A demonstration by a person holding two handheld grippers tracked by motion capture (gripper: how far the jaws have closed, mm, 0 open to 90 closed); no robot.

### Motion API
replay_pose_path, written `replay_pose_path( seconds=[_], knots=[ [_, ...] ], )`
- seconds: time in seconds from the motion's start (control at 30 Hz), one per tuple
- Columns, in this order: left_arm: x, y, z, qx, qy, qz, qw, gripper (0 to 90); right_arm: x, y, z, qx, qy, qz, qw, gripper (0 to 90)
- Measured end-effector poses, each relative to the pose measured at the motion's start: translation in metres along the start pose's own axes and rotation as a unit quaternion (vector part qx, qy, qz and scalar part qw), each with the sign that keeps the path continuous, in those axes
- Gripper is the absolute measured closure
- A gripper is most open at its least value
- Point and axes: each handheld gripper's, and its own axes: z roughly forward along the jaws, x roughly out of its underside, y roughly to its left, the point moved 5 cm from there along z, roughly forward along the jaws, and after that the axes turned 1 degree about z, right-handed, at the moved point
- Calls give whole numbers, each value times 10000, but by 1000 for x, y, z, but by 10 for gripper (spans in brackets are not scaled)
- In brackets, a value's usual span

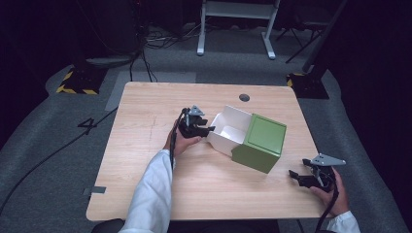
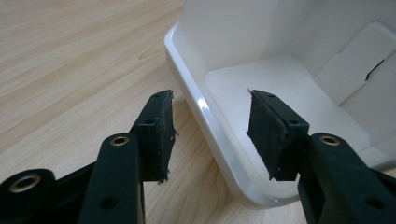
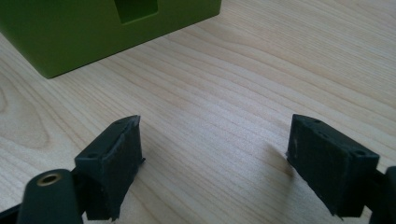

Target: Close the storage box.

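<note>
White open box (image 1: 232,130) lies on its side near the middle of the wooden table (image 1: 145,170) in the high view, its open mouth facing up and toward the left gripper (image 1: 208,129), and its far end is tucked into a green sleeve (image 1: 260,142) that stands tilted on the tabletop. The left gripper is at the box's near wall, held by a hand in a white sleeve (image 1: 150,194). The right gripper (image 1: 295,176) rests near the table's right front edge, well apart from the green sleeve. A figure 4 (image 1: 88,124) is marked on the grey floor to the left of the table.

From the left gripper view, the rounded white rim of the box (image 2: 205,112) runs between the two black jaws: one pad (image 2: 161,135) is outside over the wood, the other (image 2: 268,133) inside the box. Both pads stand off the wall, so nothing is pinched. No print or label can be read on the white card.

From the right gripper view, the jaws are spread wide over bare wood (image 3: 224,93) with nothing between them, and the green sleeve (image 3: 84,32) lies ahead, with a cut-out notch in its edge. No writing shows on it.
</note>
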Motion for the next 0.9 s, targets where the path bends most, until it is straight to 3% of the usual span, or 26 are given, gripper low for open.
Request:
replay_pose_path(
  seconds=[0.13, 0.33, 0.4, 0.53, 0.9],
  knots=[
    [0, -3, 2, 162, 22, 2, 9999, 538, 0, 0, 0, -1, 1, 1, 10000, 180],
    [9, -4, 10, 78, 318, -40, 9995, 541, 0, 0, 0, -5, 1, 5, 10000, 180],
    [11, -4, 14, 126, 337, -123, 9993, 554, 0, 0, 0, 0, -3, 0, 10000, 180],
    [9, -8, 18, 221, 283, -103, 9993, 597, 0, 0, 0, 0, -2, -1, 10000, 180],
    [-1, -38, 40, 571, 354, 103, 9977, 601, 0, 0, 0, -8, 1, 3, 10000, 181]
  ],
)
